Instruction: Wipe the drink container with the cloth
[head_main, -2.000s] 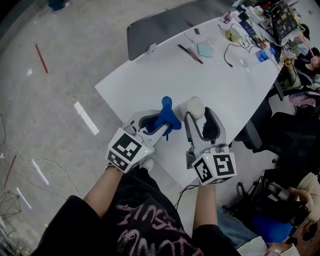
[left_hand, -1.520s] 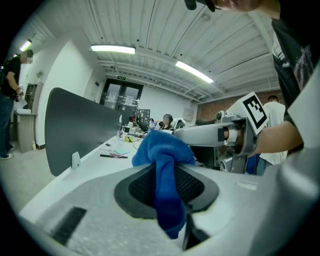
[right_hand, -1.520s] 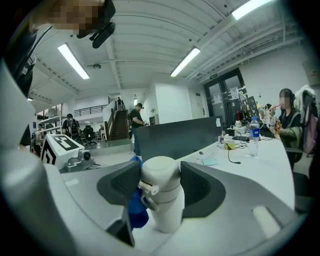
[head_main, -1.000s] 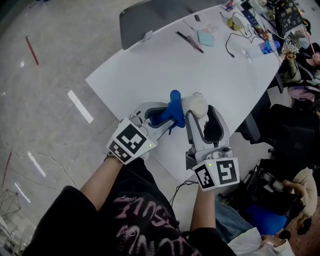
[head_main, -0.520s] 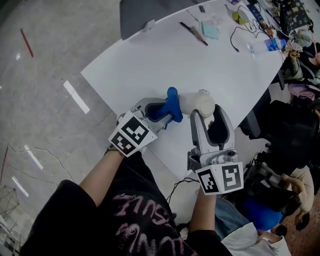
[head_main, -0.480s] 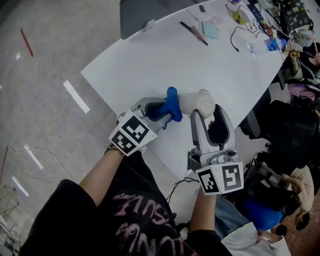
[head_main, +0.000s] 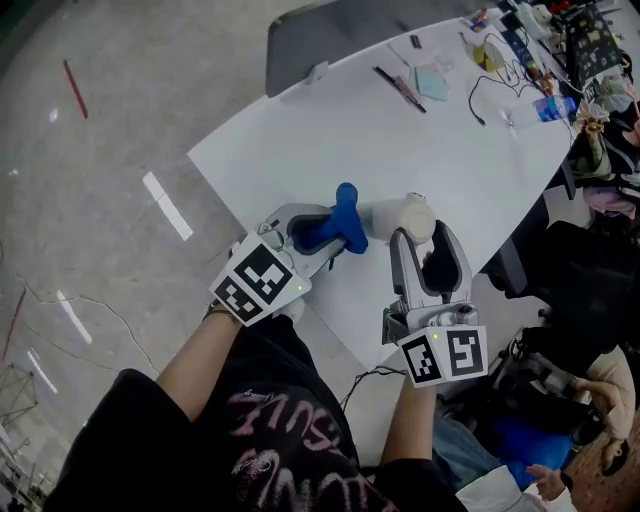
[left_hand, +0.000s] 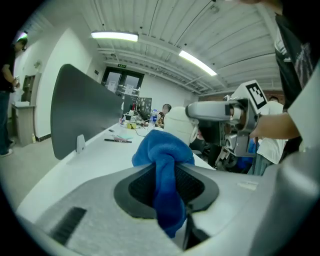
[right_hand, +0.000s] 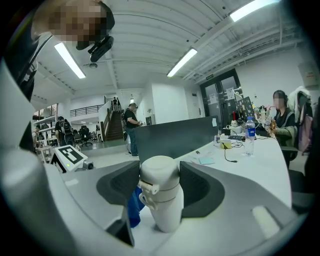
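A white lidded drink container (right_hand: 161, 200) (head_main: 406, 216) is clamped between the jaws of my right gripper (right_hand: 160, 187) (head_main: 428, 262), held above the near edge of the white table (head_main: 400, 150). A blue cloth (left_hand: 165, 172) (head_main: 343, 222) is pinched in my left gripper (left_hand: 167, 187) (head_main: 305, 235), its bunched end sticking out past the jaws. In the head view the cloth's end lies against the container's left side. In the right gripper view the cloth (right_hand: 134, 205) shows low and left of the container.
At the table's far end lie pens (head_main: 400, 88), a pale blue pad (head_main: 432, 84), a black cable (head_main: 490, 95) and a water bottle (head_main: 548, 107). A grey divider panel (head_main: 350, 35) stands along the far edge. People sit at the right.
Both grippers have stayed together, cloth against container. The container has tipped and shifted slightly right, and the view has drifted.
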